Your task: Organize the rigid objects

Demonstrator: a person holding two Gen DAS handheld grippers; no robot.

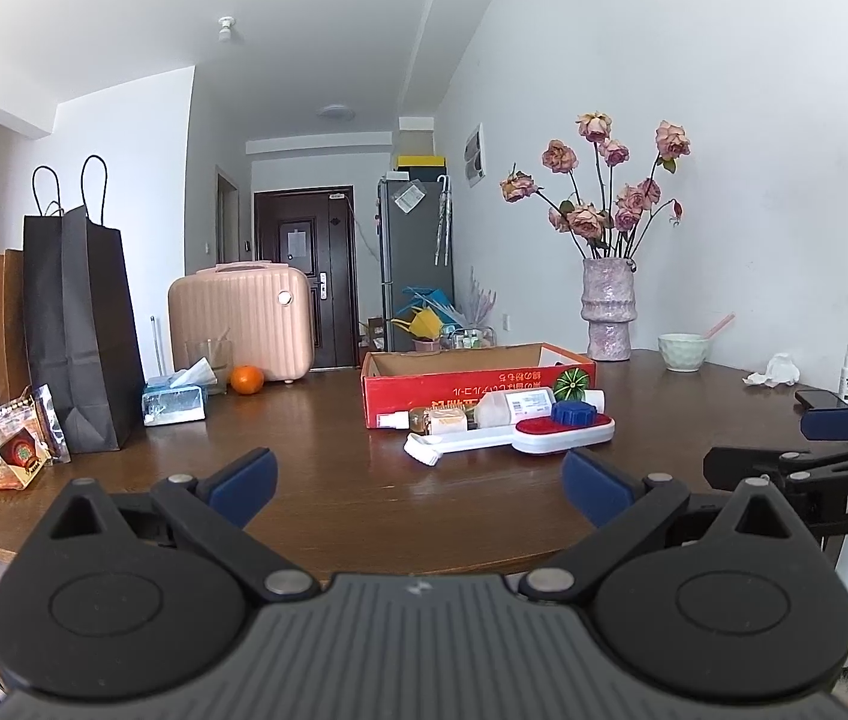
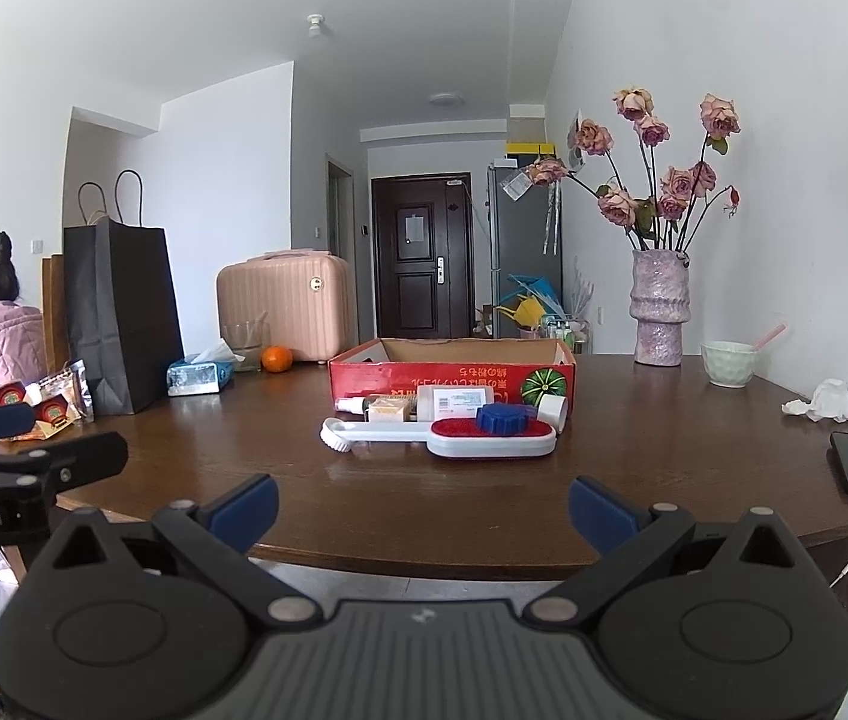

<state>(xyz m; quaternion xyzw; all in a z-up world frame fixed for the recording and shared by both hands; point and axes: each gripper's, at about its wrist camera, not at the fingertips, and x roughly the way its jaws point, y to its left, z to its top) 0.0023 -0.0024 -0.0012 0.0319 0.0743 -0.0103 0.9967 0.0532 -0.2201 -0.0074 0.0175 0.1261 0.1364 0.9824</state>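
Brush [image 2: 436, 435] and bottles [image 2: 424, 405] lie at twelve o'clock before the red box [image 2: 454, 375]; left gripper [image 1: 418, 483] and right gripper [image 2: 424, 507] gape wide, empty, nothing yet grasped; next, reach forward.

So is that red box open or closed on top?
Open. The red cardboard box has no lid over it, and its brown inner walls show from above the rim. What lies inside, if anything, cannot be seen from this low angle.

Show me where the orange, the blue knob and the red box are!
orange [image 2: 276, 359], right wrist view, middle of its peel.
blue knob [image 2: 505, 418], right wrist view, its ridged side.
red box [image 2: 400, 379], right wrist view, bare part of its front wall.
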